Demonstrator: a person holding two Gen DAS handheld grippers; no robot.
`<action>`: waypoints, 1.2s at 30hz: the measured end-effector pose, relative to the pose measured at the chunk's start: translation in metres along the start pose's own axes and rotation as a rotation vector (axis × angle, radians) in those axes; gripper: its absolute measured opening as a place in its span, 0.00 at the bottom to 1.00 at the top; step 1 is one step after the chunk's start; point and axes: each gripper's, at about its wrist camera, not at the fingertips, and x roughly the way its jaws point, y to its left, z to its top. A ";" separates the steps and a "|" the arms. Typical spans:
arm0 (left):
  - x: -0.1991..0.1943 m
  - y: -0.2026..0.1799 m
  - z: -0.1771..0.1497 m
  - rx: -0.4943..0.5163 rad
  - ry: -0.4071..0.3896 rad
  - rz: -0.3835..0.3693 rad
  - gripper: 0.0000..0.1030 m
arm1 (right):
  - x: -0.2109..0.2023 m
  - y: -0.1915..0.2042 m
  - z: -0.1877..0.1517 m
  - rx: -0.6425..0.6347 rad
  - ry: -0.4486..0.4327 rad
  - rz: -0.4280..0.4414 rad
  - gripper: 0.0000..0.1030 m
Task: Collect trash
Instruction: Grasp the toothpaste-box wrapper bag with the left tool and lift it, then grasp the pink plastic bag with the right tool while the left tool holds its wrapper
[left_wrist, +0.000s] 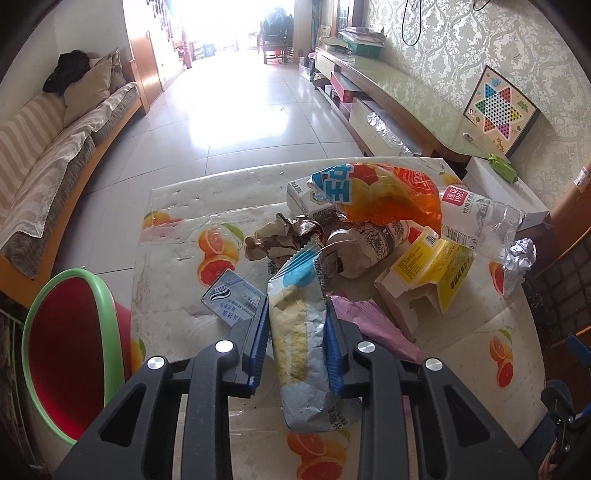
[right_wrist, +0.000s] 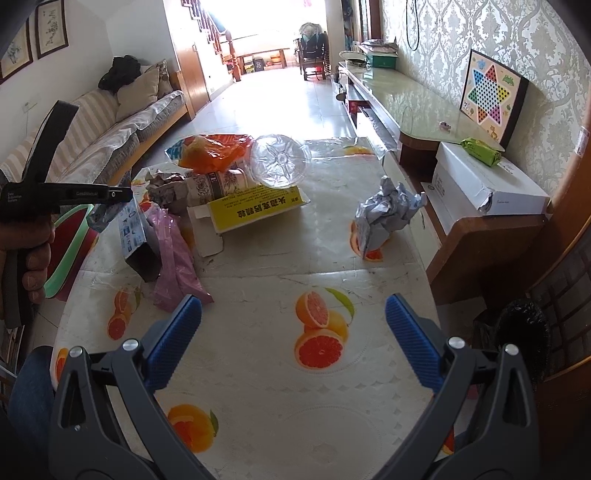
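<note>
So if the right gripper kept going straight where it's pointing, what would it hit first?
Probably the fruit-print tablecloth itself: the open right gripper angles down at bare cloth, near the printed orange slices. Depth is uncertain.

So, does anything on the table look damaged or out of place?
Yes. The yellow and white cardboard box is torn open and lies flat. The clear plastic bottle rests on its side over it. The white box beside the table has a broken corner.

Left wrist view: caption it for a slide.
Left tool shut on a snack wrapper above the littered table.
</note>
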 end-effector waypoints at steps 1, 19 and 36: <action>-0.005 0.003 -0.003 -0.001 -0.004 -0.004 0.24 | 0.000 0.004 0.002 -0.007 -0.002 0.004 0.95; -0.070 0.069 -0.088 -0.114 -0.049 -0.045 0.24 | 0.061 0.096 0.017 -0.164 0.068 0.080 0.95; -0.083 0.092 -0.138 -0.185 -0.065 -0.053 0.25 | 0.123 0.127 0.012 -0.171 0.196 0.056 0.24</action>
